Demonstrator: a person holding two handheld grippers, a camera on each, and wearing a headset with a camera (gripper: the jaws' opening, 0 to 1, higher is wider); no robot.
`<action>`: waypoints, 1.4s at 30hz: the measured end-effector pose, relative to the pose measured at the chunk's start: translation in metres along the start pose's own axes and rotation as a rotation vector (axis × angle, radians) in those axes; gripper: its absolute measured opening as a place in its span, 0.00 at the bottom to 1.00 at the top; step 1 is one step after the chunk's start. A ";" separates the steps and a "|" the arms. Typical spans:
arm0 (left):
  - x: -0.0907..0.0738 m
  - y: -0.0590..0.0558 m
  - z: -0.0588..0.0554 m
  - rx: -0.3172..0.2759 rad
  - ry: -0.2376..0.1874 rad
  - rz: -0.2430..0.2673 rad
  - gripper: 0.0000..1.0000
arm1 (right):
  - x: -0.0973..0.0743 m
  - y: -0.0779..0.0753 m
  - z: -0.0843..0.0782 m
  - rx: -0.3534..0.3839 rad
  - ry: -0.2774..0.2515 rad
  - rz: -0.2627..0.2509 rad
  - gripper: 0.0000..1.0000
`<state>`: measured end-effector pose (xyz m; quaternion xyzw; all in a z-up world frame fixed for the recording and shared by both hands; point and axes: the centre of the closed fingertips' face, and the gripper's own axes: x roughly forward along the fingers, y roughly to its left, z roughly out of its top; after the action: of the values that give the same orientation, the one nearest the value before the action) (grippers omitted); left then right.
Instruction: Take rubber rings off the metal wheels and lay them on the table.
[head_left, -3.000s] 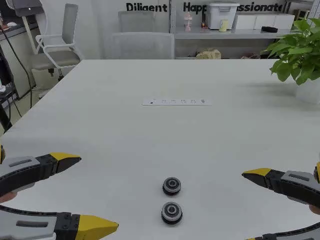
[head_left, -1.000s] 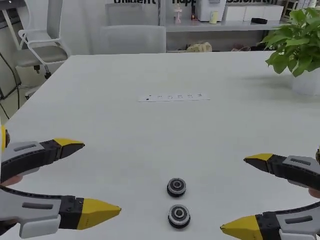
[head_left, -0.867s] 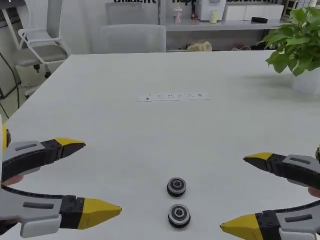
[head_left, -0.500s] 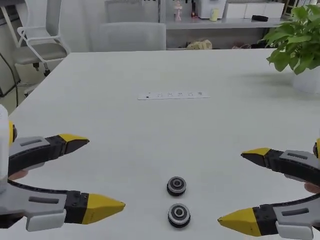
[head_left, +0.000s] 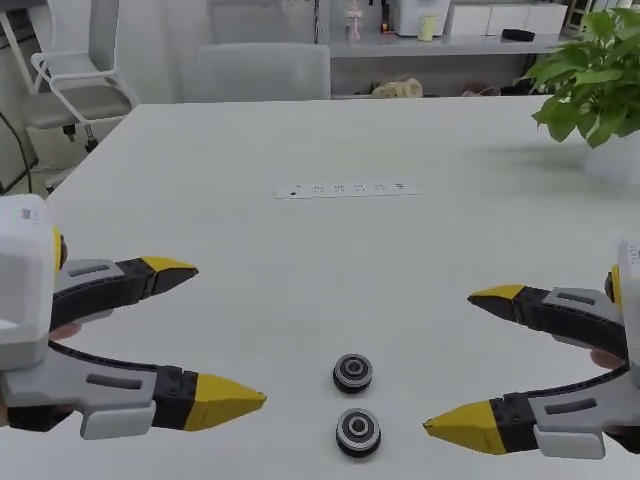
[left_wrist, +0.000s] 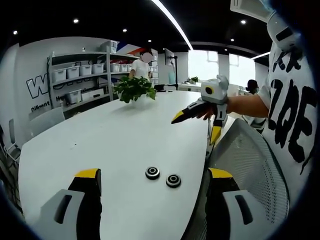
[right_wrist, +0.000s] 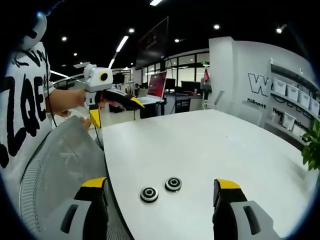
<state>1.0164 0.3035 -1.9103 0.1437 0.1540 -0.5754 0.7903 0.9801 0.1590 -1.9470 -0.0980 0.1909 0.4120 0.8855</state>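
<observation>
Two small metal wheels with black rubber rings lie flat on the white table, near its front edge. The farther wheel (head_left: 352, 372) (left_wrist: 152, 173) (right_wrist: 173, 183) and the nearer wheel (head_left: 357, 430) (left_wrist: 173, 180) (right_wrist: 149, 194) sit close together. My left gripper (head_left: 228, 335) (left_wrist: 151, 176) hovers to their left, open, with nothing between its yellow-tipped jaws. Right of the wheels my right gripper (head_left: 452, 362) (right_wrist: 161, 186) is open too and holds nothing. The two grippers face each other across the wheels, apart from them.
A white strip with small marks (head_left: 346, 189) lies mid-table. A potted green plant (head_left: 592, 70) stands at the far right. Chairs (head_left: 262, 72) stand behind the table's far edge, and a mesh chair back (right_wrist: 60, 165) is at the near edge.
Both grippers have come inward toward the wheels, and their jaws remain wide apart. The wheels have not moved; the head camera tilted down slightly.
</observation>
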 end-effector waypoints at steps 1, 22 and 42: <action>0.002 0.000 0.000 0.004 0.002 -0.004 0.84 | 0.001 -0.001 0.000 0.000 -0.001 0.002 0.86; 0.035 -0.009 -0.005 0.063 0.038 -0.091 0.78 | 0.020 -0.003 -0.017 -0.007 0.016 0.040 0.80; 0.062 -0.015 -0.024 0.081 0.092 -0.154 0.73 | 0.040 -0.007 -0.041 -0.014 0.069 0.082 0.71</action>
<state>1.0188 0.2548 -1.9582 0.1896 0.1774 -0.6328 0.7295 0.9984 0.1689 -2.0009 -0.1105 0.2220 0.4456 0.8602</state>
